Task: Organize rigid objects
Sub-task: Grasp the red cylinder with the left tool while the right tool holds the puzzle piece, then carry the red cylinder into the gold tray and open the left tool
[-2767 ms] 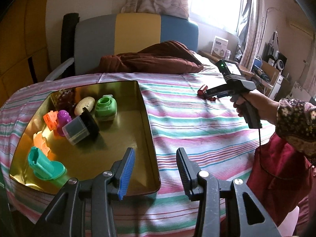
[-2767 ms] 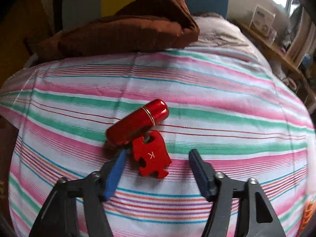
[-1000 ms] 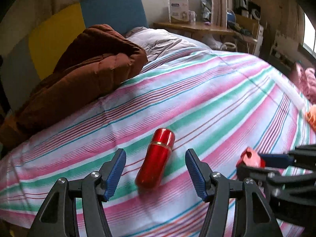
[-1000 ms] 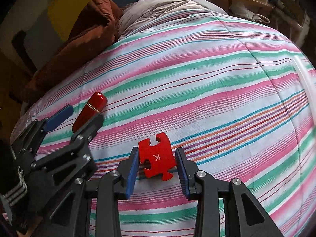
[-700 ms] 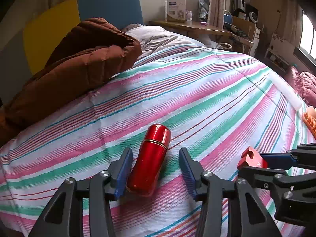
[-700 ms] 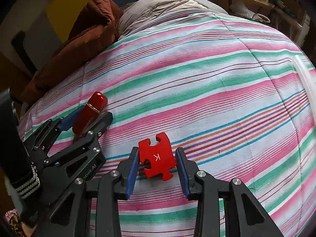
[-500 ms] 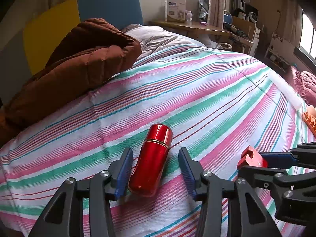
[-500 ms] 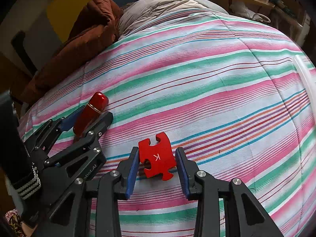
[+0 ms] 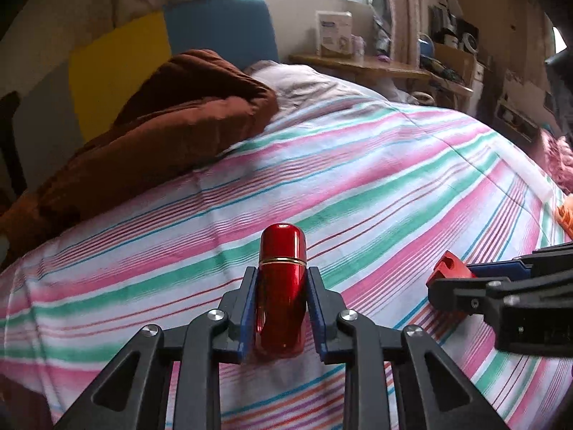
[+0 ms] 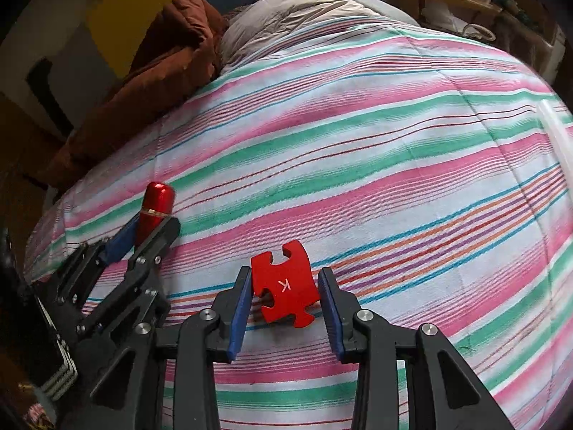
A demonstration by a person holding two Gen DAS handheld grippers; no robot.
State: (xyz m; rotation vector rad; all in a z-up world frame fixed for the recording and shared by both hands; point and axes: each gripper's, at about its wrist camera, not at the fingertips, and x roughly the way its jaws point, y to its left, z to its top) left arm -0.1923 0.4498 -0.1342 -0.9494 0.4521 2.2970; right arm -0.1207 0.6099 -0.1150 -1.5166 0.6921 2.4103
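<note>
A shiny red capsule-shaped case (image 9: 283,247) lies on the striped bedsheet (image 9: 376,179), pointing away from me. My left gripper (image 9: 282,271) has it between its blue pads, which touch both sides as the jaws are closing. The right wrist view shows the same case (image 10: 157,200) sticking out of the left gripper (image 10: 150,225) at lower left. My right gripper (image 10: 284,273) is shut on a red puzzle piece (image 10: 284,288) marked K, held just over the sheet. In the left wrist view that piece (image 9: 449,268) shows at the right gripper's tip (image 9: 465,276).
A brown quilt (image 9: 161,136) is heaped at the back left against a yellow and blue headboard (image 9: 215,28). A grey pillow (image 10: 293,10) lies beside it. A cluttered shelf (image 9: 358,61) runs behind the bed. Something orange (image 9: 566,215) sits at the right edge.
The left gripper's jaws have come together from wide apart onto the red case, which has turned straight between the pads. The right gripper and its puzzle piece have stayed put.
</note>
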